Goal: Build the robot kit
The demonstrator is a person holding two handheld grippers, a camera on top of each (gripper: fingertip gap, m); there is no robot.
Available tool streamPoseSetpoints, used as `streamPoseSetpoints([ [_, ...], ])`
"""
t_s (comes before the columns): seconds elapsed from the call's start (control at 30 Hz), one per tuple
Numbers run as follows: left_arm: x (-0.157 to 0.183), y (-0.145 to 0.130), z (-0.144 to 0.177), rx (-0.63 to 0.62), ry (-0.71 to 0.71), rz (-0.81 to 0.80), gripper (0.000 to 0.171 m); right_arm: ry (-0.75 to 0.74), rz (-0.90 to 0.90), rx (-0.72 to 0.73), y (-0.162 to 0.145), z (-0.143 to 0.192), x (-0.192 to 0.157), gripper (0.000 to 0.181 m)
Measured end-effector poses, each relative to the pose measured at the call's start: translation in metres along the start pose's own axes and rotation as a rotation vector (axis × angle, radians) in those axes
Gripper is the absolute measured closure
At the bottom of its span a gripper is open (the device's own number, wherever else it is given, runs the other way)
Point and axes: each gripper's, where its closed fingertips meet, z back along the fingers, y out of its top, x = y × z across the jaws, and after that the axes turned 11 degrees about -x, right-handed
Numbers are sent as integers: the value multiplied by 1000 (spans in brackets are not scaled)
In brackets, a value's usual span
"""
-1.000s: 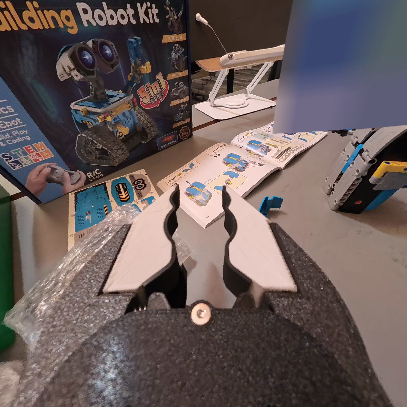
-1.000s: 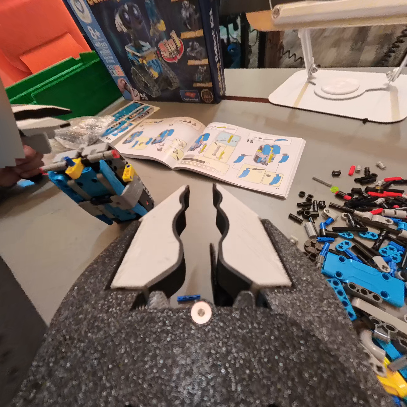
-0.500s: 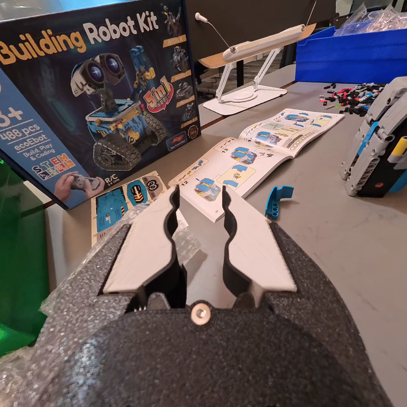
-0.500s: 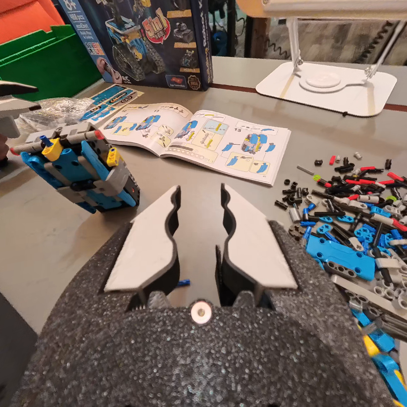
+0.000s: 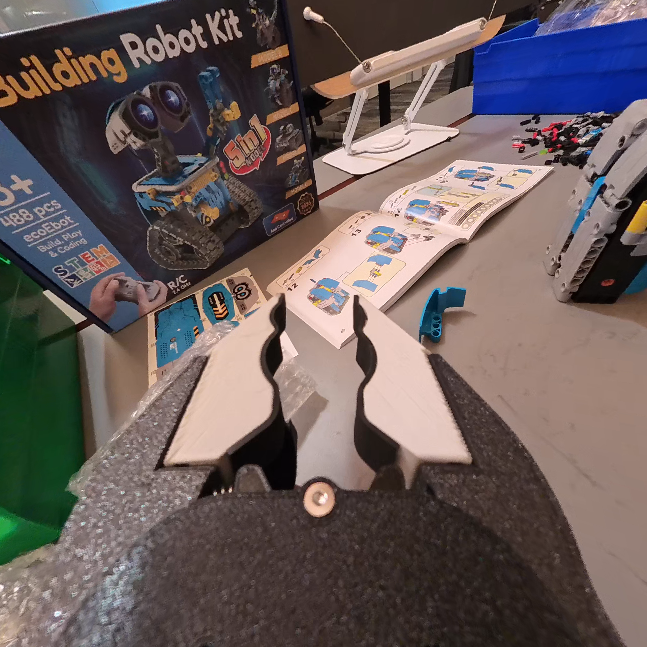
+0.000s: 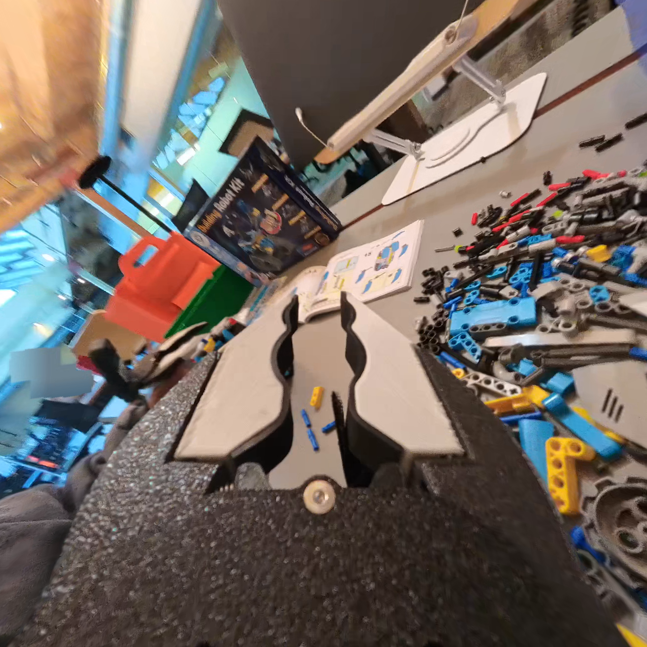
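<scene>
We are holding both grippers spread apart and empty above the grey table [image 5: 525, 402].

Left to right: we are hovering the left gripper [image 5: 318, 304] over bubble wrap [image 5: 296, 383], with a green bin [image 5: 31, 402], a printed kit box [image 5: 157, 157] and a sticker sheet [image 5: 178, 325] to its left, and an open booklet [image 5: 402, 241] and a blue curved piece [image 5: 437, 315] to its right. We are hovering the right gripper [image 6: 318, 301] over a small yellow piece [image 6: 317, 397] and blue pins [image 6: 308, 420], just beside the parts pile [image 6: 542, 287].
</scene>
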Motion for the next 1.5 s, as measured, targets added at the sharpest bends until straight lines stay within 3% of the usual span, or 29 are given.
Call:
streamPoseSetpoints([
  [0.13, 3, 0, 1, 0, 1, -19, 134, 159, -9, 120, 9, 25, -19, 175],
  [0.2, 4, 0, 1, 3, 4, -31, 134, 94, 33, 151, 15, 33, -13, 174],
  [0.47, 2, -1, 2, -1, 4, -22, 134, -183, 292, 53, 7, 34, -3, 157],
  [0.73, 5, -3, 0, -20, 14, -49, 134, -436, 425, -479, -85, -3, 23, 157],
  [0.8, 7, -4, -1, -23, 18, -66, 134, -453, 429, -538, -95, -17, 23, 157],
  [0.97, 8, -5, -3, -34, 15, -76, 134, -663, 467, -701, -105, -28, 58, 155],
  [1.1, 7, -5, -4, -35, 9, -64, 134, -605, 440, -706, -108, -36, 53, 172],
  [1.2, 7, -6, -5, -45, 3, -62, 134, -670, 478, -675, -91, -22, 62, 173],
  [1.37, 9, -6, -4, -42, 7, -79, 134, -952, 523, -441, -18, 54, 99, 173],
  [1.5, 11, -7, -6, -51, 8, -92, 134, -946, 413, -443, -22, 75, 126, 162],
])
